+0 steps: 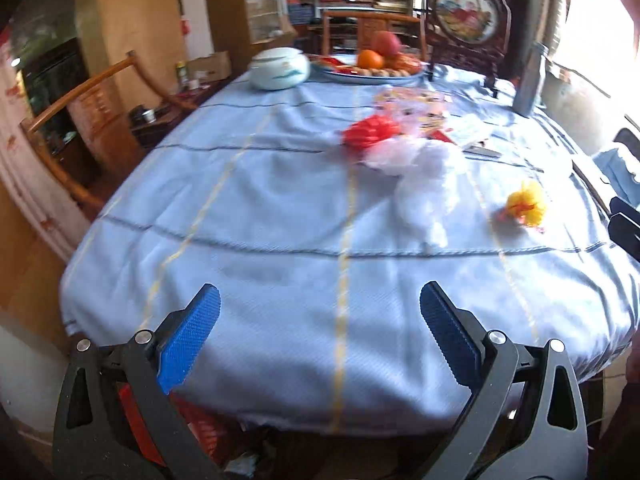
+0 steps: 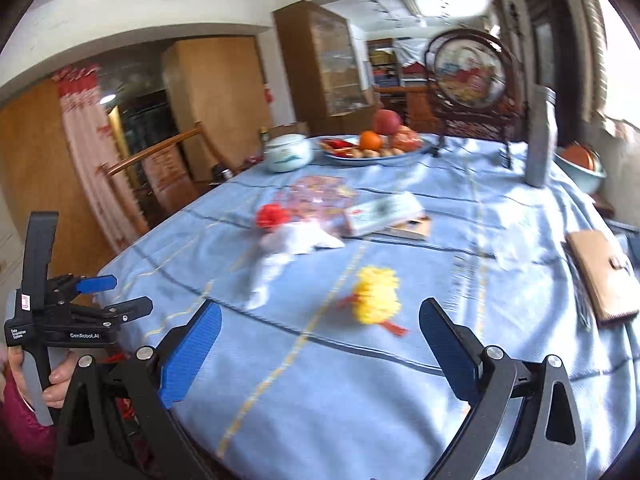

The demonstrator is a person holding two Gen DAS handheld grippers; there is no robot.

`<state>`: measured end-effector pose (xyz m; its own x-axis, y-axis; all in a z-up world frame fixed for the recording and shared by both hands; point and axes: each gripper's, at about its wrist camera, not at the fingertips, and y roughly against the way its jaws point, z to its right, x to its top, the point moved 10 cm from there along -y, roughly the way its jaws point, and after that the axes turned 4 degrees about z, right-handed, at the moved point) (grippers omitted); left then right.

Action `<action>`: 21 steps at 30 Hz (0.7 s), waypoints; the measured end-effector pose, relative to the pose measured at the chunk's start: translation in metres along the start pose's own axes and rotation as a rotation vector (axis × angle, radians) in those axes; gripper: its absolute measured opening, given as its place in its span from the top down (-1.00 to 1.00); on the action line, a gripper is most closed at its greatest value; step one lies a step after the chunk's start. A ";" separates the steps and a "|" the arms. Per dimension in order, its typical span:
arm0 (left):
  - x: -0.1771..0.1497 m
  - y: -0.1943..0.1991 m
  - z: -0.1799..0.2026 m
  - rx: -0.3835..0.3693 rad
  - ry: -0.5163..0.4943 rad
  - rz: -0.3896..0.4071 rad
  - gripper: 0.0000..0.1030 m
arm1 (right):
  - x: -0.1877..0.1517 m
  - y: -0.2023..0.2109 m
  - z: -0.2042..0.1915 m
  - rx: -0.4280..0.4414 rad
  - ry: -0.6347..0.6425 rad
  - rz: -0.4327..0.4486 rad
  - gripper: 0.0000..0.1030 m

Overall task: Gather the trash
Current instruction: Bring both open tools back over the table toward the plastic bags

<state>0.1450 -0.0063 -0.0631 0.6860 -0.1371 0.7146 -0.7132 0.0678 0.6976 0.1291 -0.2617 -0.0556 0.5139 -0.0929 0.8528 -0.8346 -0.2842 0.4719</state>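
Both grippers hang at the near edge of the table (image 1: 248,216) with nothing in them, and that looks like a line-up, not a grab. The left gripper (image 1: 320,300) has its blue pads spread wide over bare blue cloth; the right gripper (image 2: 320,312) is spread just as wide, and it frames the yellow mesh wad (image 2: 376,294), which lies just beyond its tips, not touching them. My read: wide jaws because the wad is puffy and loose, so a narrow opening would only shove it along the cloth.

Taking the yellow mesh wad as the marker: the white crumpled plastic (image 2: 276,258) sits to its left and a little farther back, the red mesh wad (image 2: 270,216) beyond that again, at the plastic's far end. A fruit plate (image 2: 340,158) and a white lidded pot (image 2: 286,154) stand well beyond it at the far side, clearly not rubbish. A tan wallet (image 2: 600,276) lies well off to its right.

Where the trash should end up, neither view shows. All three scraps are untouched, so collecting has barely started, and the yellow one is the likeliest first pick for the right side
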 end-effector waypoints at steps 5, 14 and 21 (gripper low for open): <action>0.026 -0.040 0.051 -0.092 -0.033 -0.035 -0.87 | 0.003 -0.014 0.046 -0.045 -0.060 -0.008 -0.89; 0.067 -0.116 0.093 -0.165 -0.020 -0.129 -0.87 | 0.007 -0.057 0.068 -0.044 -0.080 -0.059 -0.89; 0.066 -0.151 0.072 -0.160 0.001 -0.212 -0.87 | 0.000 -0.071 0.064 0.020 -0.114 -0.111 -0.89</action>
<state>0.2879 -0.0969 -0.1249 0.8181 -0.1637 0.5513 -0.5214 0.1932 0.8311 0.2009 -0.3029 -0.1036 0.6229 -0.1676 0.7642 -0.7680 -0.3172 0.5564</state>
